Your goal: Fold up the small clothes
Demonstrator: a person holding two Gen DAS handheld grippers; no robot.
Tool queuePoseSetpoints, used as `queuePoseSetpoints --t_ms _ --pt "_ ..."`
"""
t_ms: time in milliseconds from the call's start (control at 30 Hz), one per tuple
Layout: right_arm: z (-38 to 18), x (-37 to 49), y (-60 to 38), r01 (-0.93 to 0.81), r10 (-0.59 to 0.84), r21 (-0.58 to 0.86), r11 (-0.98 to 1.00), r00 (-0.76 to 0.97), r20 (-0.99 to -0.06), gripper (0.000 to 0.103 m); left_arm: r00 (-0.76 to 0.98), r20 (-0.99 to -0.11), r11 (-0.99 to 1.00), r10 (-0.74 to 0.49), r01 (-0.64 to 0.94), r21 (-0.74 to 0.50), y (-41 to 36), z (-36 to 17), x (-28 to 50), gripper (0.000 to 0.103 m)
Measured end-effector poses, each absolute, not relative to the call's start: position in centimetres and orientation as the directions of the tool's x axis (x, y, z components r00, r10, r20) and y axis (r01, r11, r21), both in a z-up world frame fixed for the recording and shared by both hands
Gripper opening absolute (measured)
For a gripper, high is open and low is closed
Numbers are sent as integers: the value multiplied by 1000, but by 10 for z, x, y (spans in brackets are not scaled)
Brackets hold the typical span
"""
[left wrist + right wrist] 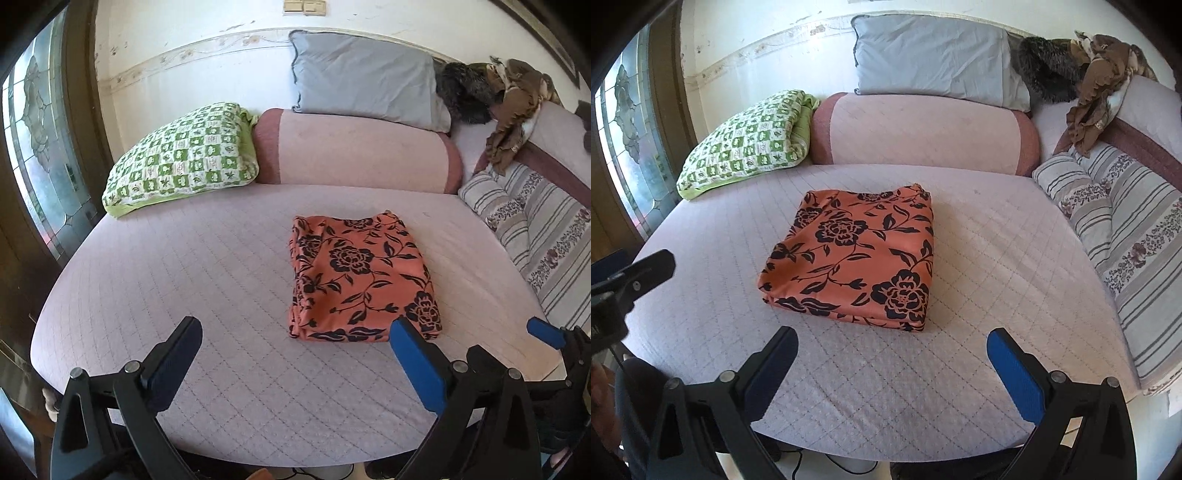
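A quilted lilac bed surface [166, 280] fills both views, bordered at the far side by a pink bolster [358, 151], a grey pillow [365, 77] and a green checked pillow [184, 155], with a striped cushion [535, 236] along the right edge. The folded orange garment with black floral print [857, 254] lies flat as a compact rectangle near the middle of the surface, apart from all pillows. The left gripper [295, 343] and the right gripper [892, 350] both stand with jaws spread wide and empty, positioned at the near edge short of the garment and touching nothing.
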State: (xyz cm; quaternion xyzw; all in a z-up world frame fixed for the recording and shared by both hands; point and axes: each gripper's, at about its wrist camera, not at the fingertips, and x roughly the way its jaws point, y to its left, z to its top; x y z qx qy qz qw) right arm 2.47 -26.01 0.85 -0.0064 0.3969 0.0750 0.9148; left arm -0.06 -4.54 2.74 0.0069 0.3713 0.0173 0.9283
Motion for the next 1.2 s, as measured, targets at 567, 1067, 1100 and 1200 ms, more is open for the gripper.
queuePoseSetpoints --t_ms 567,1067,1100,1200 --pt "17 27 -254 -151 124 26 988 691 -712 103 737 -672 997 76 -43 65 -55 34 1 101" --pt "14 45 -256 -124 102 21 992 691 -716 103 716 -697 999 47 -39 26 -51 24 22 101" --pt "13 47 -256 -125 102 20 992 689 -718 103 717 -696 999 45 -37 26 -51 23 23 101" --pt "12 50 -254 -125 103 22 992 686 -720 103 721 -691 999 49 -36 34 -53 22 25 101"
